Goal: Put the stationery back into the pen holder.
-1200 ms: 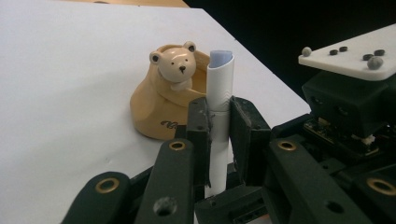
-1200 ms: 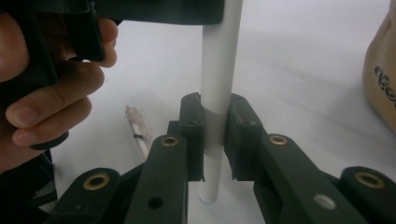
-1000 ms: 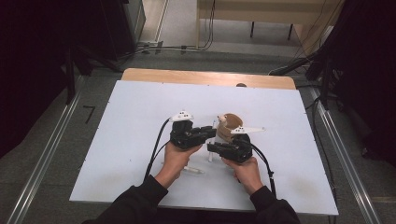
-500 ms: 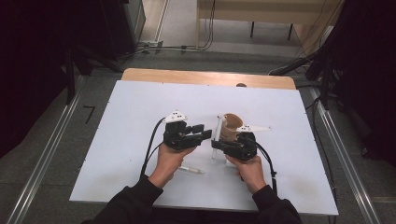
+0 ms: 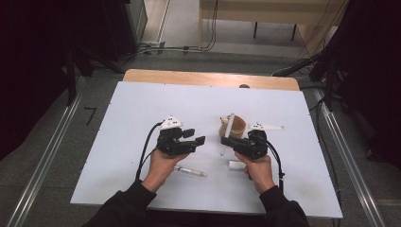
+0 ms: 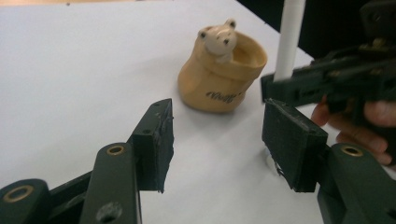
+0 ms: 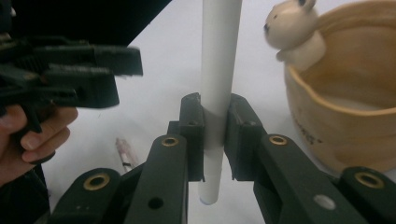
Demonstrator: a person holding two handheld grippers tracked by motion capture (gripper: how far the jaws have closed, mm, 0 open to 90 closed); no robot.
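The right gripper (image 7: pixel 215 126) grasps a white tube (image 7: pixel 217 84) firmly between both jaws; the tube stands almost upright, just beside the tan cup (image 7: pixel 355 107) with a small animal figure (image 7: pixel 294 30) on its rim. The left gripper (image 6: pixel 217 140) has just been opening, with nothing between its jaws. Another pen (image 5: pixel 189 170) lies on the white table (image 5: pixel 118 123) near the left hand, and a white cap (image 5: pixel 235 165) near the right hand.
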